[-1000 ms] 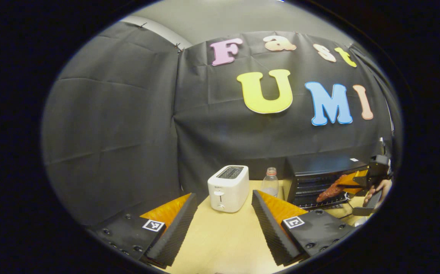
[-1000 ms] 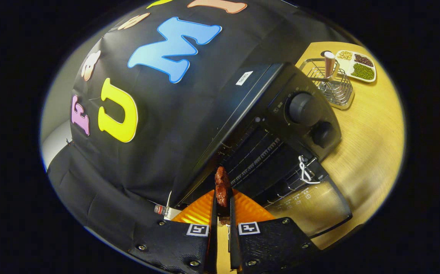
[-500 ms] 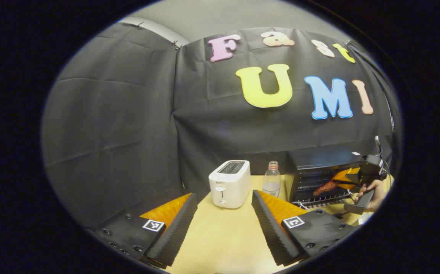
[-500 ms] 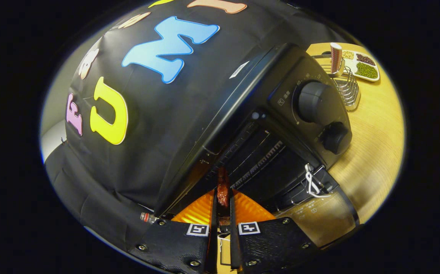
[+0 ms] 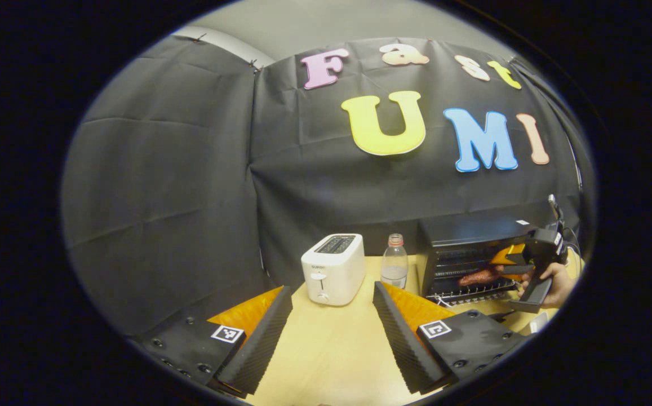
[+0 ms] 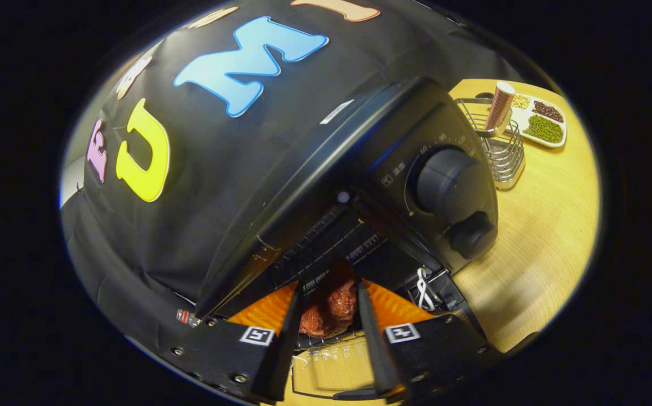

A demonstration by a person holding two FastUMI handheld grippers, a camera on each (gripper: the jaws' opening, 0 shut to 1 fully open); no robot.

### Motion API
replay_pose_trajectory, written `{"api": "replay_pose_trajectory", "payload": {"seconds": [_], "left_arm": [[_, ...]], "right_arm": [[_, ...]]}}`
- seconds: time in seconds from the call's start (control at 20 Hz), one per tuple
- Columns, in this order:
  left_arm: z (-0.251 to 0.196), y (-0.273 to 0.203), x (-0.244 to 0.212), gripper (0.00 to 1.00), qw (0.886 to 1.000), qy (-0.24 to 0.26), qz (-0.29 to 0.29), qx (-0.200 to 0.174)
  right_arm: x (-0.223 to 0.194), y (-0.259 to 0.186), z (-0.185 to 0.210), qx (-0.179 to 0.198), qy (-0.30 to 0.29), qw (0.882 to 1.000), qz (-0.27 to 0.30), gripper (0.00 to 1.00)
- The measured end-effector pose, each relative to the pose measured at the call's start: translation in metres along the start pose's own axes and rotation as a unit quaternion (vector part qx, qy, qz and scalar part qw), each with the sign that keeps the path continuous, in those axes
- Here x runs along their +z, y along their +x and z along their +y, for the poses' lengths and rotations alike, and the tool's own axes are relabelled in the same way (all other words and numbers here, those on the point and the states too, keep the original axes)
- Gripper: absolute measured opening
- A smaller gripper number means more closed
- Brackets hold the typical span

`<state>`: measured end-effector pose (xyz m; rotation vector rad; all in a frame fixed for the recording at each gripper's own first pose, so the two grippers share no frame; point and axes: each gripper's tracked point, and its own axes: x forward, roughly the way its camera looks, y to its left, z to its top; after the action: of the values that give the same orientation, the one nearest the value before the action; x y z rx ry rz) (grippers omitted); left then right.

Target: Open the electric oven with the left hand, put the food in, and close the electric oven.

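right tongs [image 6: 326, 330] flank glossy reddish-brown meat [image 6: 331, 307].

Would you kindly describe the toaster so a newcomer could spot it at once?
Start at the black oven against the cloth wall. To its left on the wooden table stands a clear bottle, then the toaster. It is the sole white boxy appliance, slots on top.

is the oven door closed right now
No, the oven stands open: in the right gripper view its glass door lies folded down and the food sits on the wire rack inside.
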<state>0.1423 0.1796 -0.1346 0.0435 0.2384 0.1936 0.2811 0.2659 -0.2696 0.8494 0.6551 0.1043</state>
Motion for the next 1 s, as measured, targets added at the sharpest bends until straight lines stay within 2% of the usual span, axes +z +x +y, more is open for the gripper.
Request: {"api": "replay_pose_trajectory", "payload": {"seconds": [0.1,0.15,0.2,0.25,0.35,0.55,0.75,0.9,0.95,1.0], "left_arm": [[-0.008,-0.001,0.0,0.98,1.0,-0.003,0.001,-0.007],[-0.014,-0.001,0.003,0.98,1.0,-0.004,-0.002,-0.012],[-0.02,-0.003,0.005,1.0,1.0,-0.005,-0.004,-0.018],[-0.027,-0.003,0.007,0.98,1.0,-0.005,-0.005,-0.023],[-0.043,-0.006,0.012,1.0,0.999,-0.009,-0.011,-0.038],[-0.084,-0.012,0.012,0.98,0.997,-0.017,-0.012,-0.076],[-0.122,-0.022,0.0,1.0,0.994,-0.011,-0.002,-0.109],[-0.147,-0.031,-0.017,1.0,0.99,-0.017,0.023,-0.135],[-0.154,-0.034,-0.022,0.9,0.989,-0.018,0.029,-0.142],[-0.16,-0.037,-0.028,0.95,0.988,-0.018,0.036,-0.148]], "right_arm": [[0.005,-0.007,-0.001,0.001,-0.019,1.0,-0.007,0.89],[0.007,-0.015,-0.001,0.0,-0.028,1.0,-0.008,0.9],[0.01,-0.022,-0.001,0.001,-0.038,0.999,-0.008,0.97],[0.01,-0.03,0.0,0.002,-0.05,0.999,-0.008,0.98],[0.015,-0.052,0.003,0.009,-0.081,0.997,-0.014,0.98],[0.031,-0.1,0.005,0.014,-0.145,0.988,-0.042,0.97],[0.043,-0.151,0.007,0.025,-0.179,0.982,-0.063,0.97],[0.054,-0.186,-0.002,0.02,-0.22,0.972,-0.084,0.97],[0.056,-0.197,-0.005,0.017,-0.233,0.968,-0.091,0.97],[0.06,-0.208,-0.008,0.014,-0.244,0.965,-0.098,0.97]]}}
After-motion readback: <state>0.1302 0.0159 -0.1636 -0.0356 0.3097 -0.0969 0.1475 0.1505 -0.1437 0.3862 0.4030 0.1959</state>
